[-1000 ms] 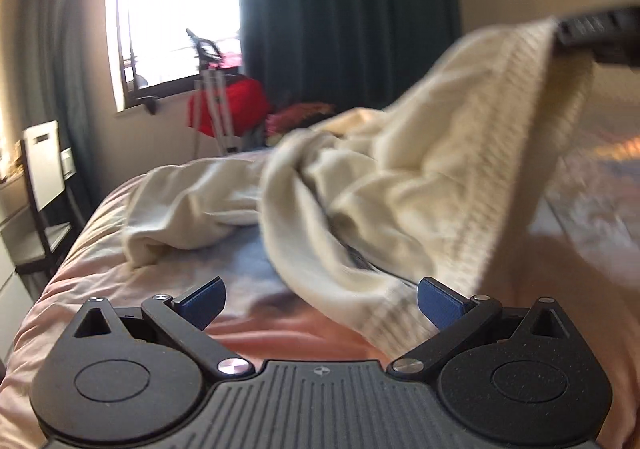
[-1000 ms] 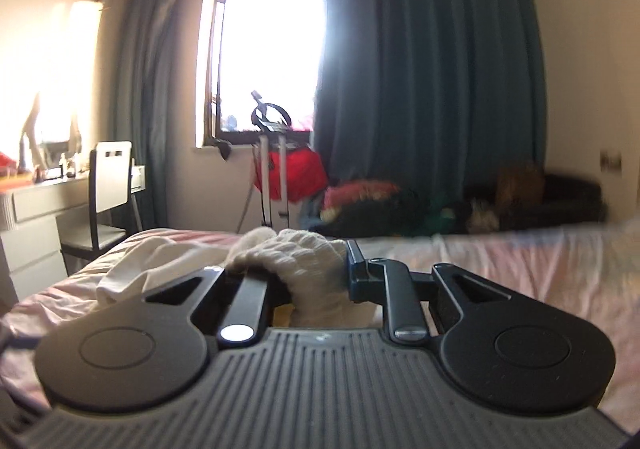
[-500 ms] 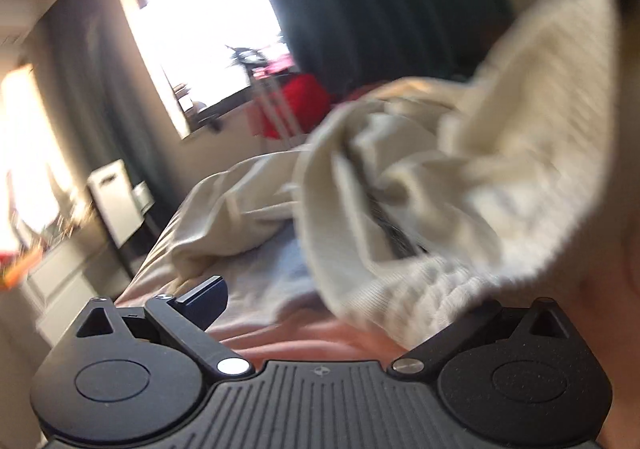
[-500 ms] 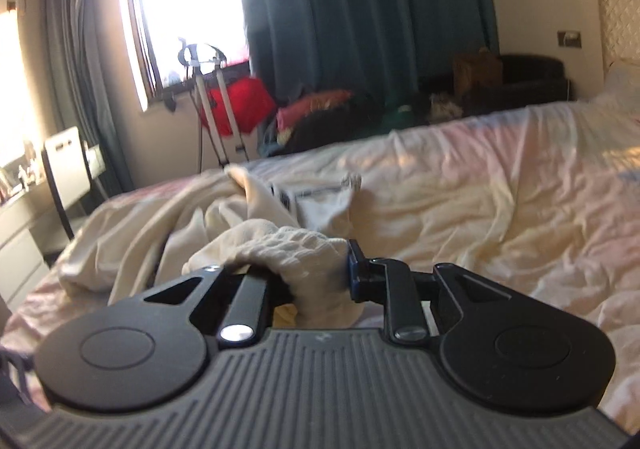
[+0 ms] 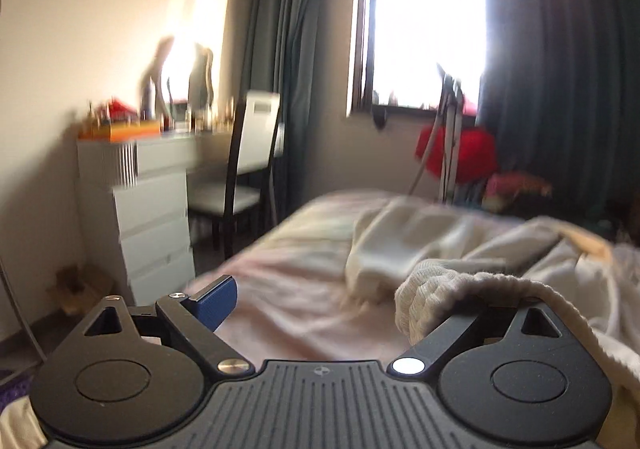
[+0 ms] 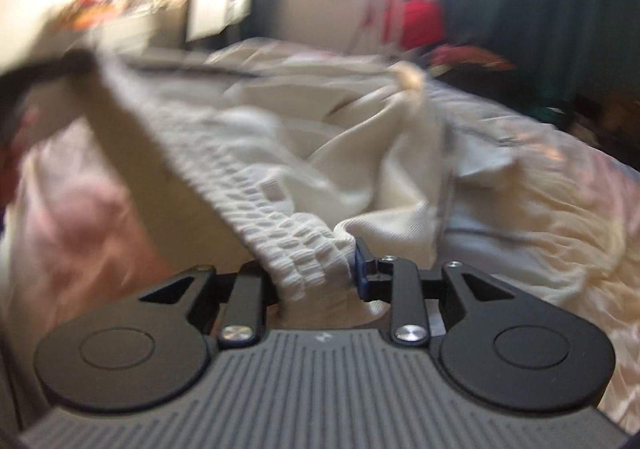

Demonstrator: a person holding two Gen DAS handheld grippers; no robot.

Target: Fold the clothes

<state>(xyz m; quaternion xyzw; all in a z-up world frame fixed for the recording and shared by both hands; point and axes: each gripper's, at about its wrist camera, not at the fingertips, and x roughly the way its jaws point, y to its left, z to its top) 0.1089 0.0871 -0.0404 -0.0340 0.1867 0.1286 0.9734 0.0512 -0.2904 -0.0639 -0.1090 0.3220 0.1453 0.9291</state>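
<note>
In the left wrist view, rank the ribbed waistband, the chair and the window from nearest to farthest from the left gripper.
1. Ribbed waistband: draped over the right finger of the left gripper, whose jaws are closing.
2. Chair: beyond the bed, left of centre, at the white dresser.
3. Window: on the far wall, upper right.

Left gripper (image 5: 332, 297): jaws wide and closing, nothing pinched between them; cream garment (image 5: 460, 289) draped over its right finger, left blue pad bare. Right gripper (image 6: 316, 269): jaws narrow and opening, the garment's ribbed edge bunched between the fingers, touching the right pad.
</note>
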